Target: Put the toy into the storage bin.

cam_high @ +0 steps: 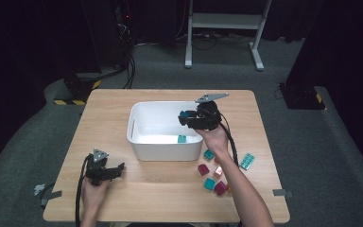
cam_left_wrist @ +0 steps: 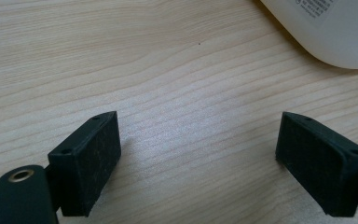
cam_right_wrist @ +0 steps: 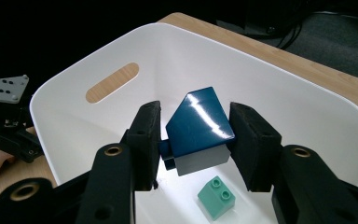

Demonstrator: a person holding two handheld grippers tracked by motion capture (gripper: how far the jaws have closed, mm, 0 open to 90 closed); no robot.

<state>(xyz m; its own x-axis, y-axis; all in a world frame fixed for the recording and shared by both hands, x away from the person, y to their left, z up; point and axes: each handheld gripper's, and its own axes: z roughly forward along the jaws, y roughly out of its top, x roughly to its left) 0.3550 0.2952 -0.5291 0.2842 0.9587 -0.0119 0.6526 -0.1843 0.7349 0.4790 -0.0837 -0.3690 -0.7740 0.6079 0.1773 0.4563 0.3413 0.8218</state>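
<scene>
My right gripper is shut on a dark blue sloped block and holds it over the inside of the white bin. In the high view the right gripper hangs above the bin's right side, the blue block at its tip. A small teal block lies on the bin floor below; the high view shows this teal block near the front wall. My left gripper rests open on the table at the front left. Its jaws stand wide over bare wood.
Several loose blocks lie on the table right of the bin: teal ones, dark red ones, and a flat teal plate. A corner of the white bin shows beyond the left gripper. A metal stand is on the floor past the table.
</scene>
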